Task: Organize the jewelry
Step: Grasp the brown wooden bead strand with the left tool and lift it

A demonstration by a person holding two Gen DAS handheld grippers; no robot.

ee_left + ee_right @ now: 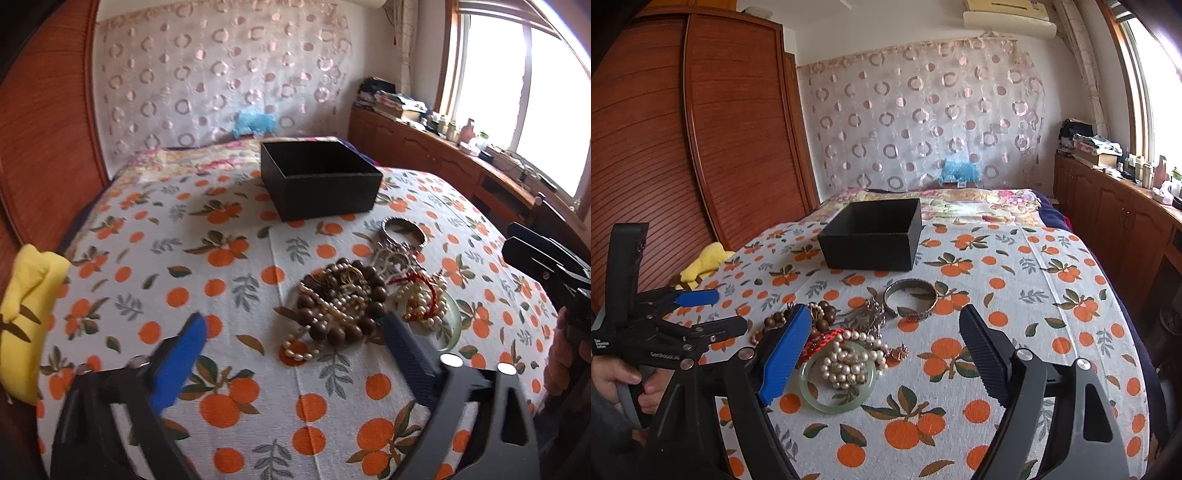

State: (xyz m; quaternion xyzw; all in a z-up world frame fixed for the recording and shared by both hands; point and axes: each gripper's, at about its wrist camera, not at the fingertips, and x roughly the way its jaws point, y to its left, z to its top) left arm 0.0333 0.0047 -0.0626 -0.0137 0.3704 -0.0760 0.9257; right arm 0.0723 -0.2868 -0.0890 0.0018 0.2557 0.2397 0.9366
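Observation:
A pile of jewelry lies on the orange-print cloth: brown wooden beads, pearl strands, a red cord, a pale green jade bangle and a silver bangle. An open, empty black box stands behind the pile. My left gripper is open and empty, just in front of the wooden beads. My right gripper is open and empty, its fingertips astride the pile's near right side. The left gripper also shows in the right wrist view.
The cloth covers a bed. A yellow plush toy lies at its left edge by a wooden wardrobe. A wooden cabinet with clutter runs under the window at the right. A floral quilt lies beyond the box.

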